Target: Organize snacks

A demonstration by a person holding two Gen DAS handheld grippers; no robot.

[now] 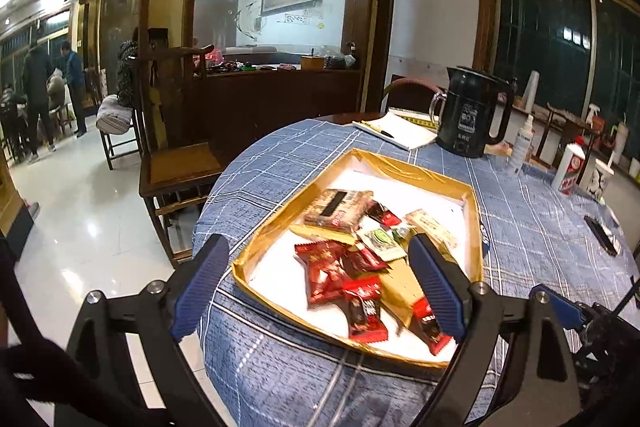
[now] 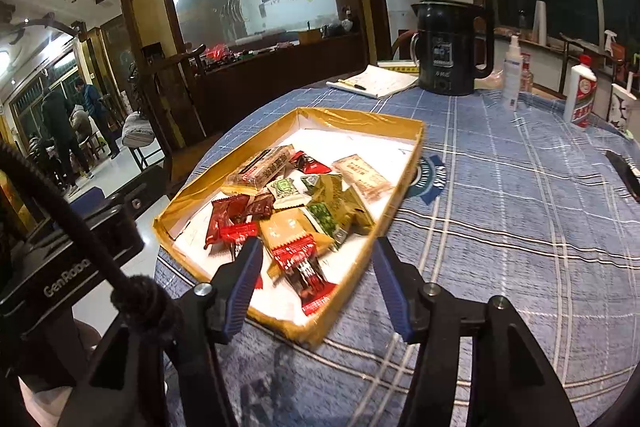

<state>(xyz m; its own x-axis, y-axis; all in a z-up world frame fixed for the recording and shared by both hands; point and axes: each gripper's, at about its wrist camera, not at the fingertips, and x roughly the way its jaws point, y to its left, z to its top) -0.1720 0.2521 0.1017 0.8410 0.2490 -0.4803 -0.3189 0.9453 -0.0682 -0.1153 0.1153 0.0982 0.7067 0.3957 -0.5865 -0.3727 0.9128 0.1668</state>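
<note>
A shallow gold-rimmed box (image 1: 360,157) with a white floor lies on the blue checked tablecloth and holds several wrapped snacks: red packets (image 1: 324,269), a long brown bar (image 1: 338,209), green-and-white sachets (image 1: 380,241). It also shows in the right wrist view (image 2: 360,117), with a red packet (image 2: 302,267) nearest. My left gripper (image 1: 320,259) is open and empty, held above the box's near side. My right gripper (image 2: 318,253) is open and empty, just above the box's near corner.
A black kettle (image 2: 450,47), a notepad with a pen (image 2: 374,81), a spray bottle (image 2: 512,71) and a white liquor bottle (image 2: 580,93) stand at the table's far side. A dark phone (image 2: 624,173) lies right. Wooden chairs (image 1: 180,155) stand left of the table.
</note>
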